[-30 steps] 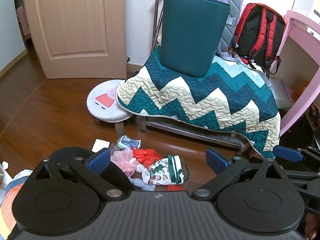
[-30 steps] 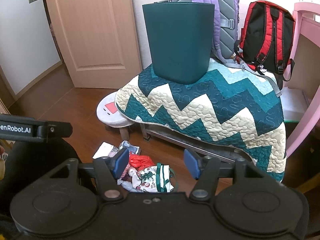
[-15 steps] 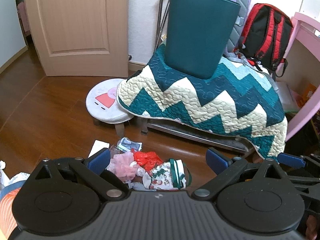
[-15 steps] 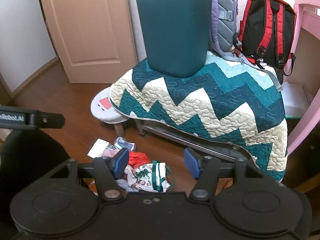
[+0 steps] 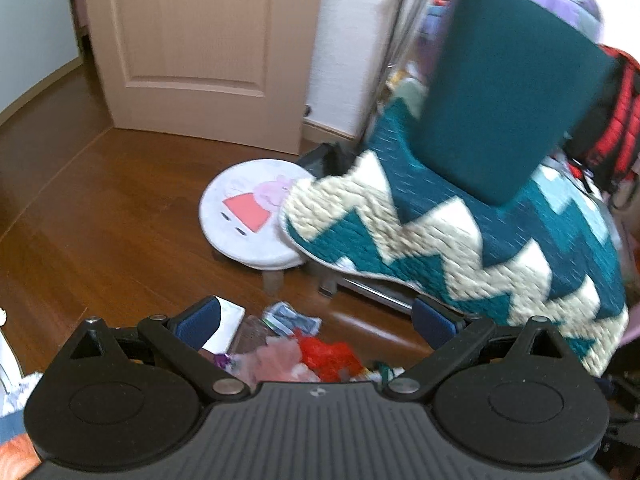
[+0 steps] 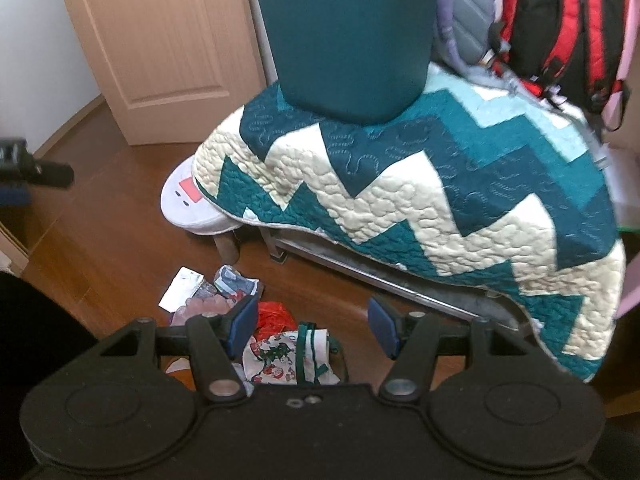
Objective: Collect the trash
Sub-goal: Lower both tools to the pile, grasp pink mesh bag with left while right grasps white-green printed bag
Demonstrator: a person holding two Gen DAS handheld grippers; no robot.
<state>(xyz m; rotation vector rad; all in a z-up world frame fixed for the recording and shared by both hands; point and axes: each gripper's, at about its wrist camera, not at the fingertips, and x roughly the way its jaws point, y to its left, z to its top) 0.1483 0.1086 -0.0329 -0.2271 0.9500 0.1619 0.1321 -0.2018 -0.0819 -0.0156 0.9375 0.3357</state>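
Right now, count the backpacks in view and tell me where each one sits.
2. The red-and-black backpack stands at the far right behind the zigzag quilt. The purple-and-grey backpack is left of it, mostly hidden behind the teal bin. More could be hidden behind the bin.

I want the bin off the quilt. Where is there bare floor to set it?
Bare wood floor lies between the door and the round stool. It is crowded in front of the stool, where the trash pile sits, and the quilt overhangs the stool's edge.
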